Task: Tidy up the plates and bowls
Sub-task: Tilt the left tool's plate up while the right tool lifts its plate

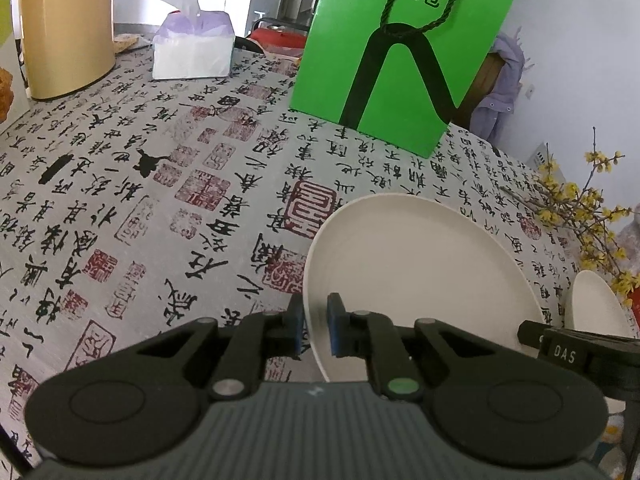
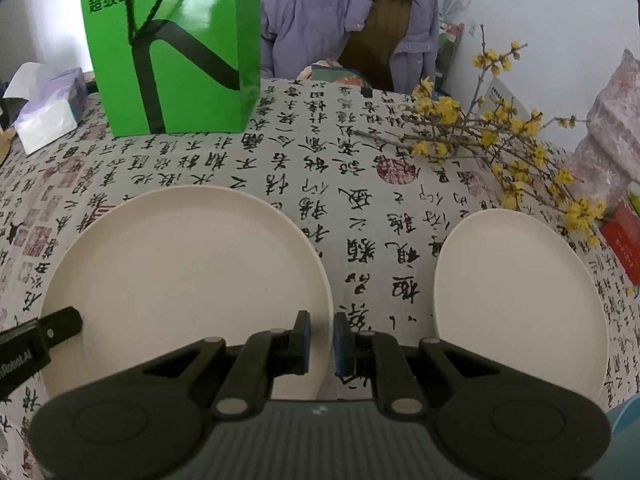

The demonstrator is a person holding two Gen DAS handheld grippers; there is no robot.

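Note:
A large cream plate (image 1: 416, 272) (image 2: 184, 276) lies on the calligraphy tablecloth. My left gripper (image 1: 316, 320) has its jaws either side of the plate's left rim, a narrow gap showing, and looks shut on it. My right gripper (image 2: 322, 338) straddles the same plate's right rim and looks shut on it. A second cream plate (image 2: 516, 300) lies to the right; it shows at the right edge of the left wrist view (image 1: 596, 304). The left gripper's finger (image 2: 44, 334) shows at the plate's left edge.
A green paper bag (image 1: 404, 48) (image 2: 172, 44) stands behind the plates. A tissue box (image 1: 194, 46), a yellow jug (image 1: 66, 24), yellow flower twigs (image 2: 500, 140), a red box (image 2: 624, 240) and a chair with a purple jacket (image 2: 344, 24) surround the table.

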